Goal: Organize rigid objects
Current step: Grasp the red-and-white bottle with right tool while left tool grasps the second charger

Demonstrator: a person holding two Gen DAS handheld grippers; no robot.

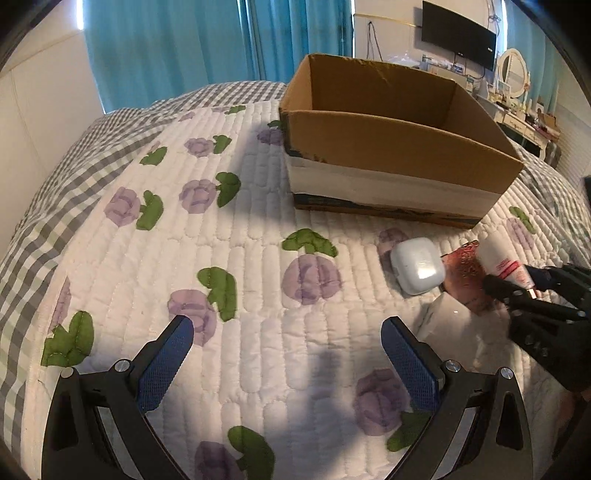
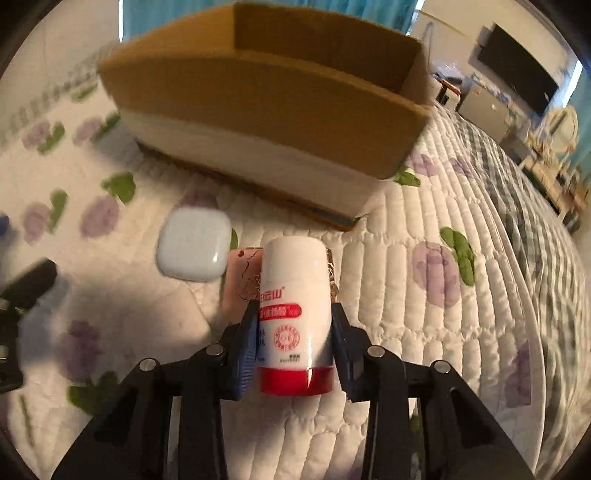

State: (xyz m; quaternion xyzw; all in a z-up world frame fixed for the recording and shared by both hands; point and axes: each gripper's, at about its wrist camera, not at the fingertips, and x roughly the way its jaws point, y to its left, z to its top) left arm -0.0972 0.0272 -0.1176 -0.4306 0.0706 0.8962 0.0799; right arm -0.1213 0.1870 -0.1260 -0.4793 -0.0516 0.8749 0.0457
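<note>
My right gripper (image 2: 294,314) is shut on a white bottle with a red cap (image 2: 293,295), held just above the quilt; it also shows in the left wrist view (image 1: 502,260). A pale blue rounded case (image 2: 194,249) lies left of it, and also shows in the left wrist view (image 1: 417,269). A pink patterned item (image 2: 240,280) lies under the bottle. An open cardboard box (image 1: 391,144) stands behind them on the bed, and also shows in the right wrist view (image 2: 273,99). My left gripper (image 1: 288,332) is open and empty over the quilt.
The bed has a white quilt with purple flowers (image 1: 310,277) and a grey checked blanket (image 1: 55,173) on the left. Teal curtains (image 1: 184,40) hang behind. A TV (image 1: 458,33) and a dresser (image 1: 524,110) stand far right.
</note>
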